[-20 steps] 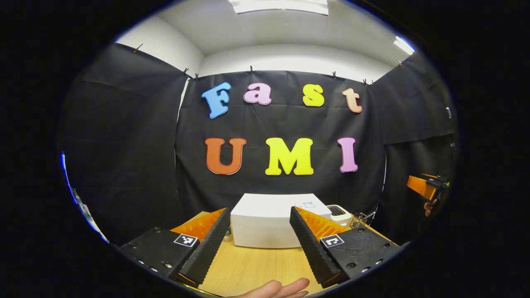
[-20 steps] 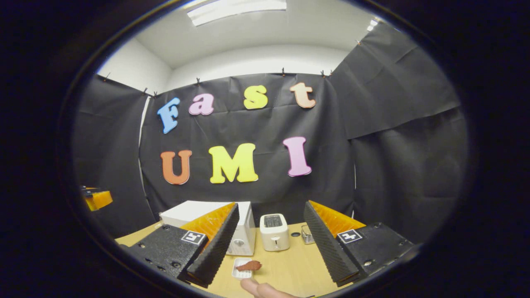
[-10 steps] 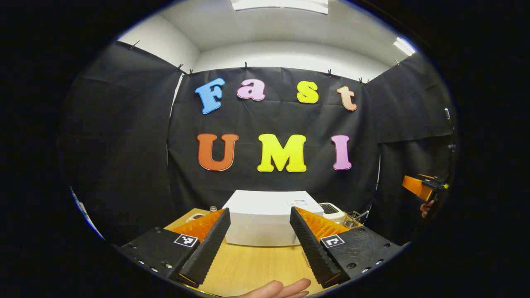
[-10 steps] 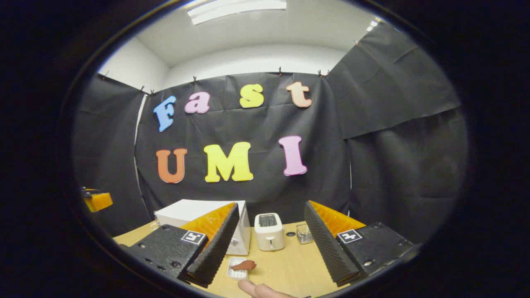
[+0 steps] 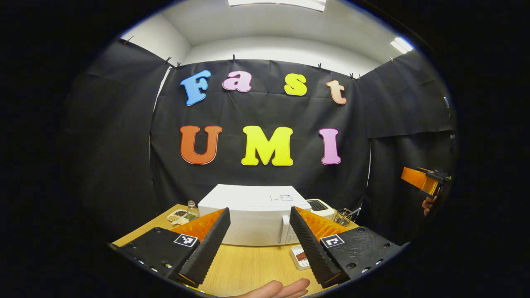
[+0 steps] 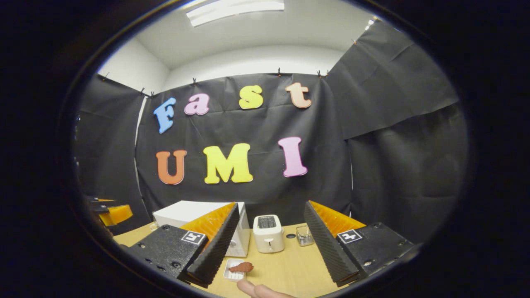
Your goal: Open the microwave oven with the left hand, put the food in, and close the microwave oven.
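Note:
The white microwave stands on the wooden table with its door closed and its handle on the right side of the front. My left gripper is open and empty, a short way in front of it. A brown piece of food lies on a small white tray on the table, in front of the microwave's right end. My right gripper is open and empty, held above the table, with the toaster beyond it. It also shows far right in the left gripper view.
A white toaster stands right of the microwave, with a small wire holder beside it. A little bottle and a small dish sit left of the microwave. A person's fingers show at the bottom edge.
The left gripper's view has swung right and downward, bringing the microwave's handle, the food tray, the bottle and the dish into sight. The right gripper has barely moved.

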Demonstrator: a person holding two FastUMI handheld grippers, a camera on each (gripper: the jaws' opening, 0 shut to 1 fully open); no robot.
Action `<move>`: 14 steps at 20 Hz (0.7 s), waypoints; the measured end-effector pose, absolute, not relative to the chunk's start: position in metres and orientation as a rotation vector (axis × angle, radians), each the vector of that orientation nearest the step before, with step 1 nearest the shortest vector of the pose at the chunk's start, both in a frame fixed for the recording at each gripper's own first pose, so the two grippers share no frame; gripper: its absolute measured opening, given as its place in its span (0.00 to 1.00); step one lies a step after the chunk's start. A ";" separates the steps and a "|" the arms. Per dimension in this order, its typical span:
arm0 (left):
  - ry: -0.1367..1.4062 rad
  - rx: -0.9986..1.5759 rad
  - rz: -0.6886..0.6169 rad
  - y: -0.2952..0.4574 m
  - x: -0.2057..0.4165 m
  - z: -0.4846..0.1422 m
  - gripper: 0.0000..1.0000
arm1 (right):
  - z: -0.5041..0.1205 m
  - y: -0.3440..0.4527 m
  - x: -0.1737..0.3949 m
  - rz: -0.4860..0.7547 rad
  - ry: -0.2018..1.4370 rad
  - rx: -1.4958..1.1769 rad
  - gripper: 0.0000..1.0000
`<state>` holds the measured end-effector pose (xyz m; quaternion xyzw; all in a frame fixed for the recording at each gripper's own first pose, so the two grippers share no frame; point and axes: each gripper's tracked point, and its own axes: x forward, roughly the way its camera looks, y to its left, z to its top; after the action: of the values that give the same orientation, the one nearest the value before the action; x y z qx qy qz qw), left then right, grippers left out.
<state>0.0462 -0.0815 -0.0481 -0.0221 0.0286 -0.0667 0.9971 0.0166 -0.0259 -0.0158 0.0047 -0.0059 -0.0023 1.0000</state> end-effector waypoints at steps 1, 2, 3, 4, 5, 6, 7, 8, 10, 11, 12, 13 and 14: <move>0.069 -0.040 -0.142 -0.087 0.052 -0.056 0.92 | -0.017 -0.029 0.019 -0.007 -0.007 0.008 1.00; 0.084 -0.035 -0.147 -0.092 0.060 -0.066 0.92 | -0.019 -0.031 0.020 -0.006 -0.006 0.007 1.00; 0.096 -0.030 -0.150 -0.097 0.067 -0.075 0.92 | -0.020 -0.030 0.021 0.001 -0.005 0.005 0.90; 0.109 -0.029 -0.156 -0.103 0.074 -0.086 0.92 | -0.022 -0.032 0.021 0.002 -0.003 0.002 0.90; 0.115 -0.030 -0.161 -0.108 0.081 -0.096 0.92 | -0.024 -0.033 0.022 0.005 -0.001 -0.004 0.90; 0.125 -0.033 -0.166 -0.112 0.090 -0.107 0.92 | -0.025 -0.034 0.021 0.009 -0.001 -0.010 0.90; 0.137 -0.041 -0.170 -0.117 0.099 -0.120 0.92 | -0.025 -0.036 0.020 0.009 -0.001 -0.015 0.90; 0.146 -0.050 -0.176 -0.122 0.108 -0.131 0.92 | -0.026 -0.038 0.019 0.007 -0.001 -0.019 1.00; 0.143 -0.061 -0.213 -0.136 0.125 -0.149 0.92 | -0.024 -0.039 0.015 0.014 -0.008 -0.020 0.89; 0.144 -0.061 -0.231 -0.142 0.134 -0.157 0.92 | -0.022 -0.039 0.013 0.019 -0.014 -0.021 0.89; 0.144 -0.065 -0.231 -0.144 0.143 -0.166 0.92 | -0.022 -0.039 0.012 0.024 -0.018 -0.022 0.89; 0.150 -0.067 -0.227 -0.145 0.151 -0.175 0.92 | -0.022 -0.039 0.010 0.031 -0.019 -0.022 0.90; 0.169 -0.075 -0.230 -0.149 0.159 -0.186 0.92 | -0.024 -0.038 0.008 0.038 -0.016 -0.024 0.90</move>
<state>0.1588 -0.1485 -0.1861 -0.0376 0.0841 -0.1145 0.9891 0.0082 -0.0378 -0.0241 -0.0118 -0.0080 0.0192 0.9997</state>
